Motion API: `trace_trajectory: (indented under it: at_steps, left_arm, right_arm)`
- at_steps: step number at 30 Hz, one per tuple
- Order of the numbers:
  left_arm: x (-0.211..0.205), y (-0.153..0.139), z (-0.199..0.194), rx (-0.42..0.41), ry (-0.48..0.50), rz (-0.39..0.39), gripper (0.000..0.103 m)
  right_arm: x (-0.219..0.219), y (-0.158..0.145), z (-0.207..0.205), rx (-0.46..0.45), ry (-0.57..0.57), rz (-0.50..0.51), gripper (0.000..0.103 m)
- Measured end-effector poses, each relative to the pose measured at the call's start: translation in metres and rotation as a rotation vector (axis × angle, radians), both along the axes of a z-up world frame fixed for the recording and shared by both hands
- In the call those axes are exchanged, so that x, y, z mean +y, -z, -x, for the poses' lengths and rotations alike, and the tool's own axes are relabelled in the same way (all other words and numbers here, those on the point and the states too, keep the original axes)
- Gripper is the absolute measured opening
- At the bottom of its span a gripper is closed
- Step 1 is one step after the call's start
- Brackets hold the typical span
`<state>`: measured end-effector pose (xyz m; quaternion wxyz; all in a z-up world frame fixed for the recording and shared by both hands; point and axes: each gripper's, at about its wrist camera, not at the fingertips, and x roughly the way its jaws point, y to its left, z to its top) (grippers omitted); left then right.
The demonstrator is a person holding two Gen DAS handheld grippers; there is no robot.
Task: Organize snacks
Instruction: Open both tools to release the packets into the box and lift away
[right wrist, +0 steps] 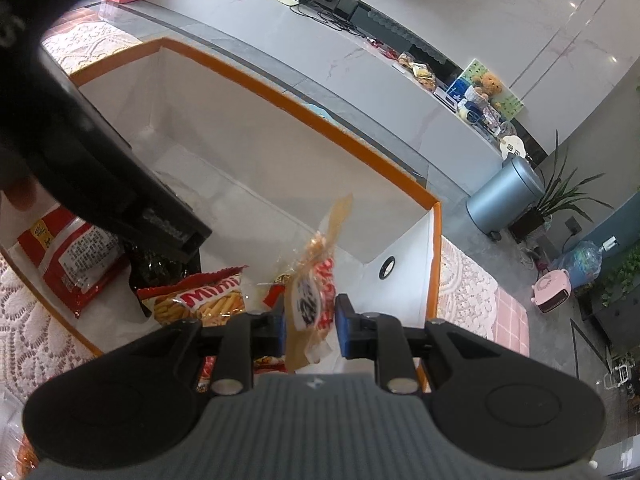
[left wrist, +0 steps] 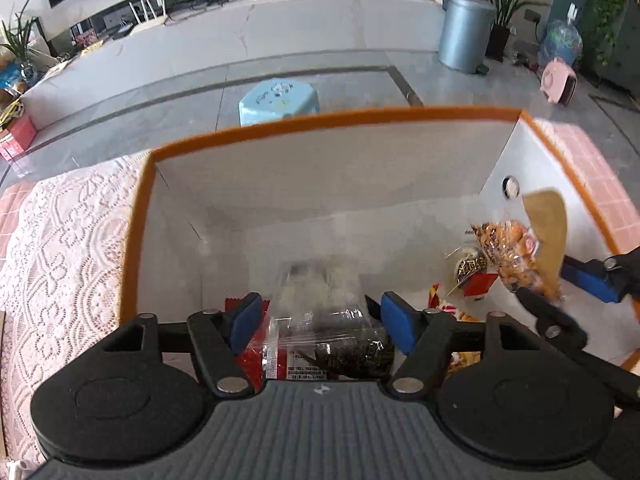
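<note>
A white box with an orange rim [left wrist: 320, 118] [right wrist: 320, 108] stands on a lace cloth. My left gripper [left wrist: 322, 322] reaches into it, jaws open on either side of a clear packet of dark snack [left wrist: 344, 344] that lies over a red packet [left wrist: 254, 354]; the pads do not press on it. My right gripper [right wrist: 311, 326] is shut on a cellophane bag of golden pastries with a tan top [right wrist: 316, 280] and holds it inside the box near the right wall. The left wrist view shows that bag [left wrist: 516, 256] in the right gripper [left wrist: 560, 290].
A Mimi snack packet [right wrist: 208, 300] and a red packet [right wrist: 68, 264] lie on the box floor. The left gripper's body [right wrist: 120, 184] fills the upper left of the right wrist view. Beyond the box are a blue stool [left wrist: 280, 100] and a grey bin [left wrist: 466, 32].
</note>
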<state>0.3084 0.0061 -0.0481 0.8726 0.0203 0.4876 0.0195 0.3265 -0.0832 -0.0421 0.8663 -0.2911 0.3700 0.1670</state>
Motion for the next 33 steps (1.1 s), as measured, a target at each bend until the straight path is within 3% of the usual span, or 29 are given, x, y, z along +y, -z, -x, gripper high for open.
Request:
trace_trajectory:
  at_steps: [3, 5, 9, 14, 18, 25, 33]
  left_arm:
    - [0.001, -0.01, 0.008, -0.03, -0.006, -0.002, 0.082]
    - [0.002, -0.015, 0.015, -0.05, -0.017, -0.006, 0.082]
    - [0.005, -0.024, 0.025, -0.075, -0.04, 0.007, 0.082]
    - [0.008, -0.036, 0.04, -0.103, -0.05, 0.014, 0.082]
    - [0.008, -0.048, 0.057, -0.129, -0.06, 0.026, 0.082]
    - [0.004, -0.067, 0.098, -0.188, -0.059, 0.062, 0.083]
    - [0.0, -0.079, 0.153, -0.248, -0.026, 0.127, 0.083]
  right_arm:
    - [-0.001, -0.004, 0.001, -0.001, 0.007, -0.014, 0.024]
    - [-0.002, -0.009, 0.003, -0.001, 0.015, -0.033, 0.033]
    - [-0.001, -0.018, 0.01, -0.001, 0.012, -0.055, 0.038]
    - [-0.003, -0.034, 0.024, -0.018, 0.022, -0.095, 0.057]
    - [-0.009, -0.046, 0.037, -0.029, 0.036, -0.137, 0.062]
    - [-0.033, -0.069, 0.075, -0.065, 0.075, -0.234, 0.076]
    - [-0.063, -0.092, 0.136, -0.119, 0.122, -0.389, 0.086]
